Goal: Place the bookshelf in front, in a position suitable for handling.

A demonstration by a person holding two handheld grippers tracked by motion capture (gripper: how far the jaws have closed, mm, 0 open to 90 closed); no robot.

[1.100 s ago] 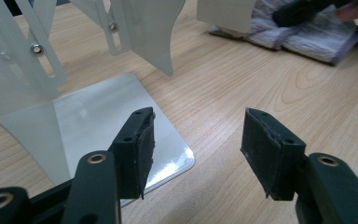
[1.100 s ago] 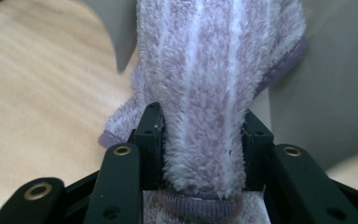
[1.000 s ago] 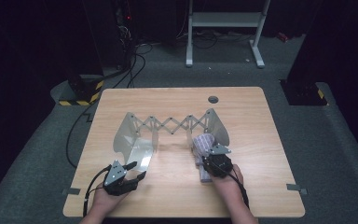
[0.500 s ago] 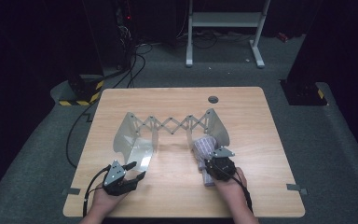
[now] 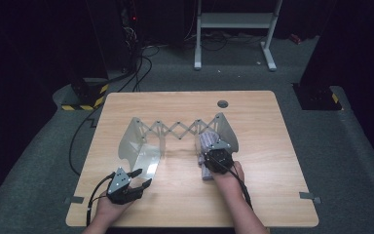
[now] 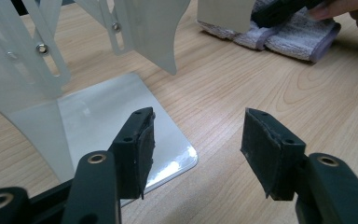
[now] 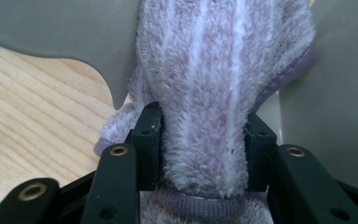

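1 gripper (image 5: 213, 155) pushed towel (image 5: 207, 143) forward.

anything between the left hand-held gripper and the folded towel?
Mostly bare wood tabletop in the left gripper view. The left hand-held gripper sits open at the rack's shiny base plate; the towel lies beyond.

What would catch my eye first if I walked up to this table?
Probably the pale folding rack stretched like an accordion across the middle of the wooden table. Next, the fluffy lilac towel squeezed in the right gripper at the rack's right end, while the left gripper gapes near the front left.
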